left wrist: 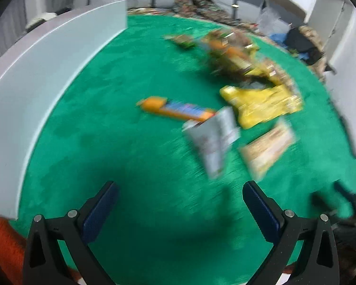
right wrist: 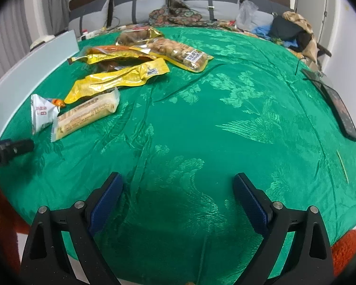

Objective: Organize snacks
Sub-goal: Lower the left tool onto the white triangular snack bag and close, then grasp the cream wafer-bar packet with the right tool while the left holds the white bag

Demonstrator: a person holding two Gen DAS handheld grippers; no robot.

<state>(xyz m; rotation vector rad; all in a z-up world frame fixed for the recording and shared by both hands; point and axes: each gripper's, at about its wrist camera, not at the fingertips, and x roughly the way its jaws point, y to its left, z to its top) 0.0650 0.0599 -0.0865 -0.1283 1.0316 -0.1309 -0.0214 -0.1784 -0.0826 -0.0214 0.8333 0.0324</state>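
Note:
Snack packets lie scattered on a green cloth [right wrist: 201, 130]. In the right wrist view a white sachet [right wrist: 42, 114], a beige bar wrapper [right wrist: 85, 116], a yellow pouch [right wrist: 116, 80] and a clear bag of nuts [right wrist: 178, 53] sit at the far left. The blurred left wrist view shows an orange bar [left wrist: 175, 109], the white sachet [left wrist: 213, 140], the beige wrapper [left wrist: 268, 149] and the yellow pouch [left wrist: 261, 104]. My left gripper [left wrist: 180, 211] is open above bare cloth, short of the sachet. My right gripper [right wrist: 178, 204] is open over bare cloth, far from the snacks.
A pale blue board [left wrist: 47, 76] stands along the cloth's left edge. A dark phone [right wrist: 339, 109] lies at the right edge. Clothes, a plastic bag [right wrist: 246, 14] and patterned fabric [right wrist: 175, 14] pile up behind. The left gripper's tip [right wrist: 11, 148] pokes in from the left.

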